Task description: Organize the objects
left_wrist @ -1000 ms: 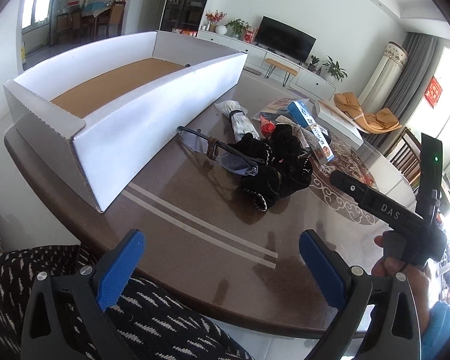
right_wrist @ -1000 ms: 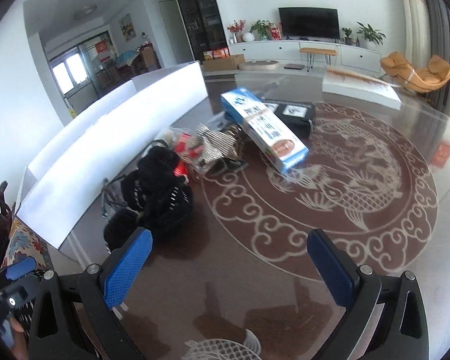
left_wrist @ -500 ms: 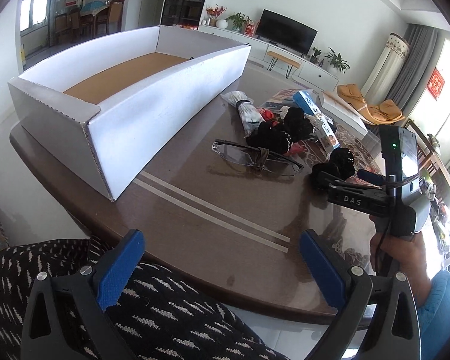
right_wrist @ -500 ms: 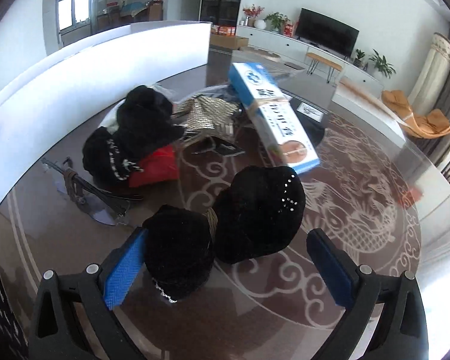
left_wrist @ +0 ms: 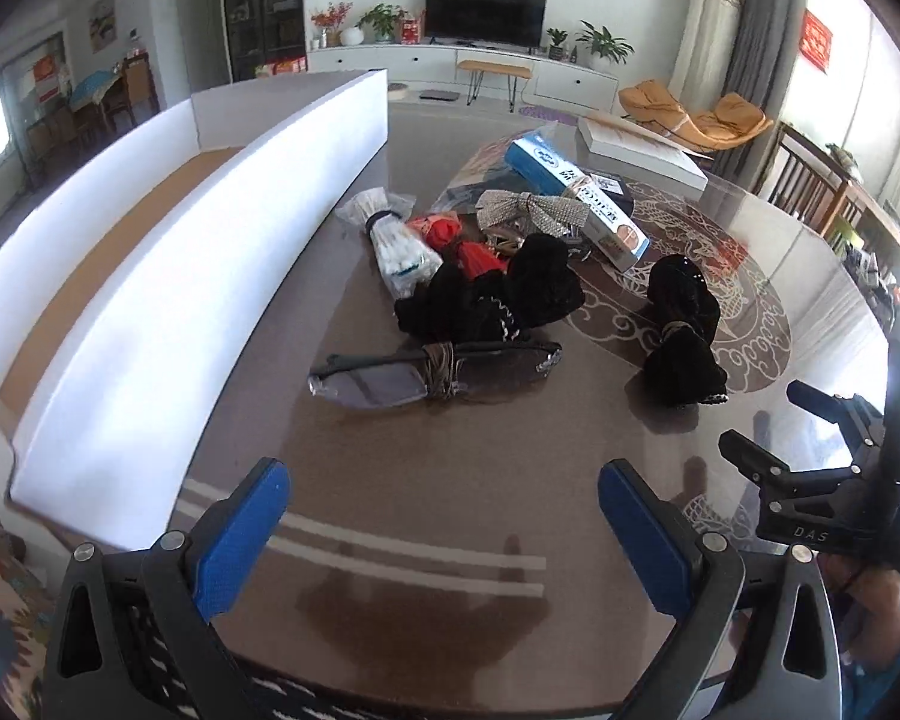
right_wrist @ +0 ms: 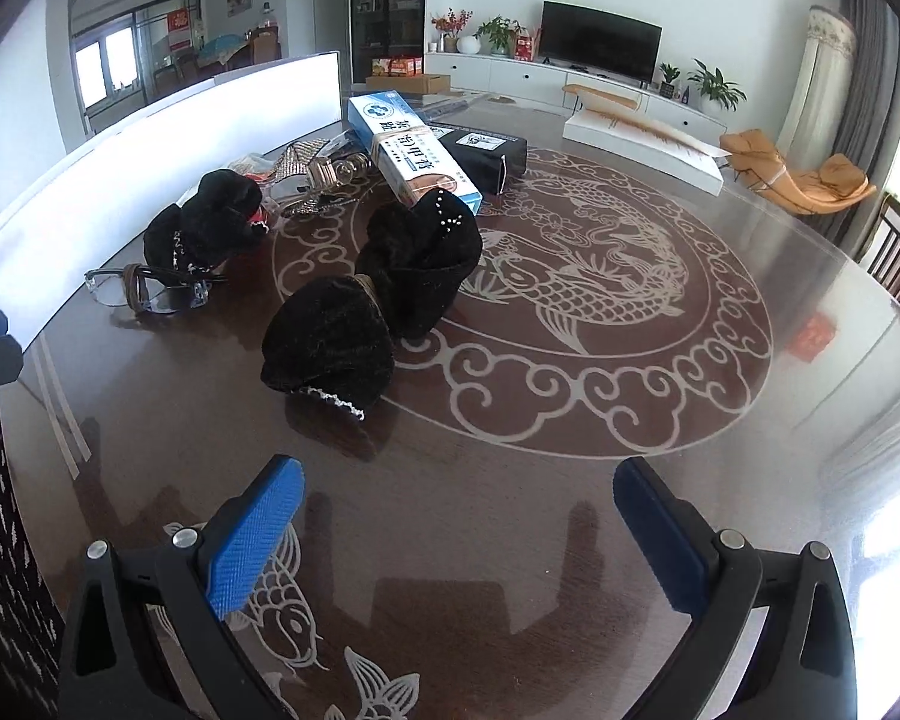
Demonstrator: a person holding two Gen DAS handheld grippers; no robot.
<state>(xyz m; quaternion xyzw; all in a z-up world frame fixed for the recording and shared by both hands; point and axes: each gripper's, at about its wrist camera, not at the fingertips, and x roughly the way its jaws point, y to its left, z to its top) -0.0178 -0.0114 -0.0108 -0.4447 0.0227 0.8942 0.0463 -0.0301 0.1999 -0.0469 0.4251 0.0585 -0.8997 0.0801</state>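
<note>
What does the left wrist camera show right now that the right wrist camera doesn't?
Only the left wrist view shows the brown floor inside the white box, the white bundle in plastic beside it, and the right claw from the side, open, in a hand.

Only the right wrist view shows the fish pattern on the table whole, and the black pouch fully.

Both show the tied black cloth bundle, the glasses, the blue-and-white carton and the television.
</note>
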